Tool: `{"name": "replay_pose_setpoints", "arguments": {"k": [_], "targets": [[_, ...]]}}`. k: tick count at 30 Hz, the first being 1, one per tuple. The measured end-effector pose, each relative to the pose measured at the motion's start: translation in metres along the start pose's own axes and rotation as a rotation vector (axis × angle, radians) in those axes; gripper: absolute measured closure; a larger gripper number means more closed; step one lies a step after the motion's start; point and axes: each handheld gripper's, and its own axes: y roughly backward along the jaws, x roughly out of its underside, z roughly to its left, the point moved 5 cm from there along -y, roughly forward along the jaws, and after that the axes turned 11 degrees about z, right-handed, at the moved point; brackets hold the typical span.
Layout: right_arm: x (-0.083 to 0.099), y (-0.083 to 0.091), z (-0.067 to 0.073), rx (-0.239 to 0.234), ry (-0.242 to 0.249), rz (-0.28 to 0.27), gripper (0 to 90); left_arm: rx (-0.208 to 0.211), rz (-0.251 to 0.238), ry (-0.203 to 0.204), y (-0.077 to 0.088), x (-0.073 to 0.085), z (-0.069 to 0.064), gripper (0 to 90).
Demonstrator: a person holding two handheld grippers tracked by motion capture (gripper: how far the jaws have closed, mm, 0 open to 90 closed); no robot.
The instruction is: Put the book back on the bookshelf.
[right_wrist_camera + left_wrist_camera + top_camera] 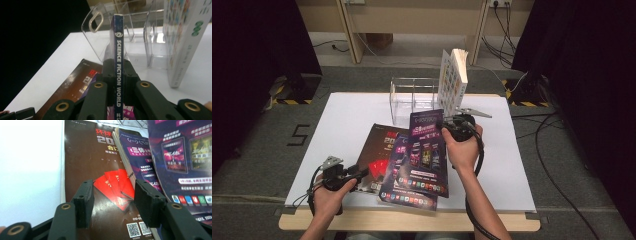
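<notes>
You clamped the right gripper (117, 75) on the spine of the thin, floppy magazine (426, 150), its stiffest hold; the left gripper (113, 202) stood open.

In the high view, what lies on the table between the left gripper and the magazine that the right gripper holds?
In the high view, between the left gripper and the lifted magazine lie a brown magazine and a purple magazine overlapping it.

Lit evenly from overhead, bright on the white counter (347, 125), nearly washed out beside the brown magazine (95, 170). Dark around the counter. Soft, slightly blurred throughout; faint glare on the clear rack (130, 32).
</notes>
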Motion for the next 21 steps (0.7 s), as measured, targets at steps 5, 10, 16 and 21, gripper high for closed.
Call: {"name": "replay_pose_setpoints", "arguments": {"k": [5,10,16,21], "targets": [[-0.004,0.007,0.003,0.008,0.008,-0.031,84.4,0.002,-0.003,0.001,-0.001,0.002,-0.001,49.6],[-0.009,0.013,0.006,0.015,0.019,-0.062,84.4,0.002,-0.005,-0.001,-0.001,0.002,-0.002,49.7],[-0.017,0.021,0.010,0.021,0.027,-0.103,84.4,0.000,-0.007,-0.001,-0.001,0.003,-0.001,49.9],[-0.021,0.025,0.011,0.028,0.032,-0.125,84.4,-0.004,-0.009,0.000,0.000,0.002,0.000,50.0]]}}
